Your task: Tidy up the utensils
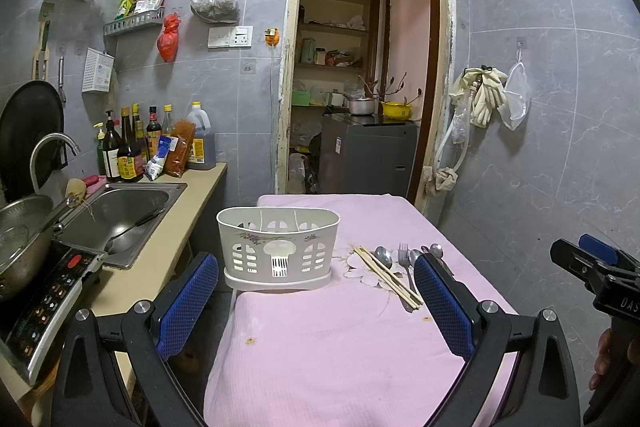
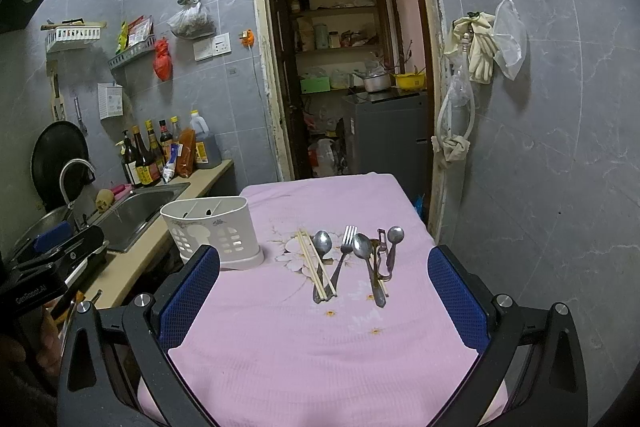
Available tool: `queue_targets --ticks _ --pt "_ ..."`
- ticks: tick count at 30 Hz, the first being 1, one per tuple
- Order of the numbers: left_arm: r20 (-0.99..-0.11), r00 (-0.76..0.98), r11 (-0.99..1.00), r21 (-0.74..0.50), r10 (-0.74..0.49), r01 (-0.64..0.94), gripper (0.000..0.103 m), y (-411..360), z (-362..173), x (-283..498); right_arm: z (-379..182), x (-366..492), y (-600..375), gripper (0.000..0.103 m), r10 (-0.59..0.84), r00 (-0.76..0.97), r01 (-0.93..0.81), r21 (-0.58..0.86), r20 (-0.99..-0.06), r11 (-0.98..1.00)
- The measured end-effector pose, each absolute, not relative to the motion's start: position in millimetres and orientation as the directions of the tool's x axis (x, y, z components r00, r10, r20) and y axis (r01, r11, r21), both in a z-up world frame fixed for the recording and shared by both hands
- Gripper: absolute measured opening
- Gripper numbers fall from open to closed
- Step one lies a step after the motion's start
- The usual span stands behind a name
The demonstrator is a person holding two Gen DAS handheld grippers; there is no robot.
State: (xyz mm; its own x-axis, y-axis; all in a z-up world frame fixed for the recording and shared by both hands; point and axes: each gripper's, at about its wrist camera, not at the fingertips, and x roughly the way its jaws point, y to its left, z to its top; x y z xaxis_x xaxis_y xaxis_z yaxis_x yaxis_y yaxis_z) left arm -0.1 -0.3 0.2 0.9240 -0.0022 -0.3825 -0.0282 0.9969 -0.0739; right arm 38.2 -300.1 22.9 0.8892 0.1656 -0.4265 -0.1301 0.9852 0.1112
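A white slotted utensil holder [image 1: 277, 247] [image 2: 212, 229] stands upright on the pink cloth-covered table [image 1: 340, 339] [image 2: 320, 339], with nothing showing inside it. To its right lie wooden chopsticks [image 2: 316, 267] [image 1: 386, 277], a spoon [image 2: 322, 243], a fork [image 2: 346, 251] [image 1: 405, 259], a second spoon [image 2: 364, 255], a peeler [image 2: 382, 255] and a small ladle-like spoon [image 2: 395, 239]. My left gripper [image 1: 316, 279] is open just in front of the holder, holding nothing. My right gripper [image 2: 324, 279] is open, level with the near ends of the utensils, holding nothing.
A counter on the left holds a steel sink [image 1: 120, 215], a faucet [image 1: 48, 151], sauce bottles [image 1: 132, 147], an induction cooker [image 1: 48, 303] and a pot [image 1: 20, 239]. A doorway [image 1: 360, 75] opens behind the table. The tiled wall [image 1: 540, 107] runs close along the right.
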Motion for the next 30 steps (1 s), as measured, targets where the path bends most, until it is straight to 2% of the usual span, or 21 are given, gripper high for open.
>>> queue_targets --ticks 30 --pt "-0.383 0.924 0.997 -0.075 -0.003 -0.028 0.099 -0.2 0.1 0.0 20.6 40.1 -299.1 0.102 0.165 0.889 -0.130 0.110 -0.427 0.985"
